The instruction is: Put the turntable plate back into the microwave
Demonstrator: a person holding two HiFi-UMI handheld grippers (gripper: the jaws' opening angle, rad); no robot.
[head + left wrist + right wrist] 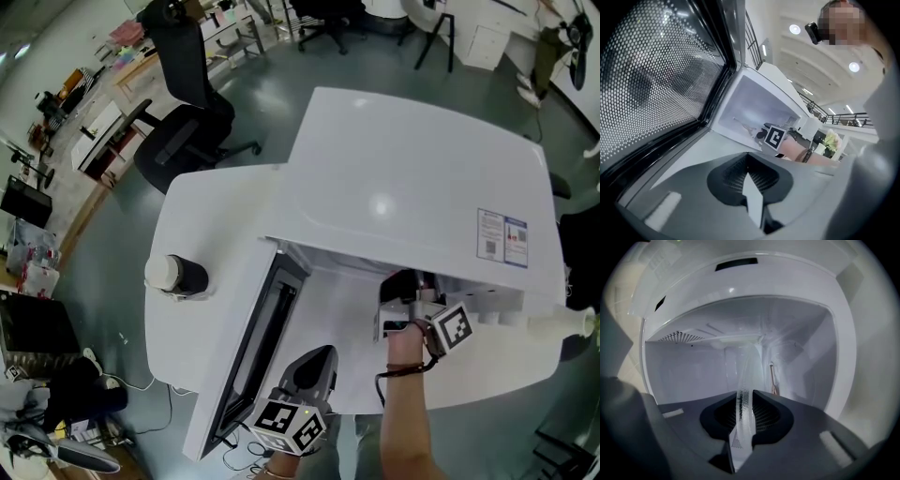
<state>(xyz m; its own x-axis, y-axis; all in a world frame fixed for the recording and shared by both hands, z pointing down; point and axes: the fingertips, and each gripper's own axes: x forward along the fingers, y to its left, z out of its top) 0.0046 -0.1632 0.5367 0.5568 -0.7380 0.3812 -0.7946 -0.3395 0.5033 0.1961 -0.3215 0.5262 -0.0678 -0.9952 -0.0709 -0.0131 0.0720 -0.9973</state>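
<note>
Clamping turntable plate (749,369), upright on edge, pointing into microwave (403,178): right gripper (746,404) | left gripper (749,165): closed, empty

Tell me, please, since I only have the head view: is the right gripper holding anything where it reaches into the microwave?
Observer: Yes. The right gripper is shut on the rim of the clear turntable plate.
Operator: Thank you. How is the plate oriented?
Observer: It stands on edge between the jaws and points into the cavity of the microwave; it is not lying flat on the cavity floor.
Operator: And could you check the left gripper's jaws?
Observer: The left gripper is shut with nothing between its jaws, next to the mesh window of the open door.
</note>
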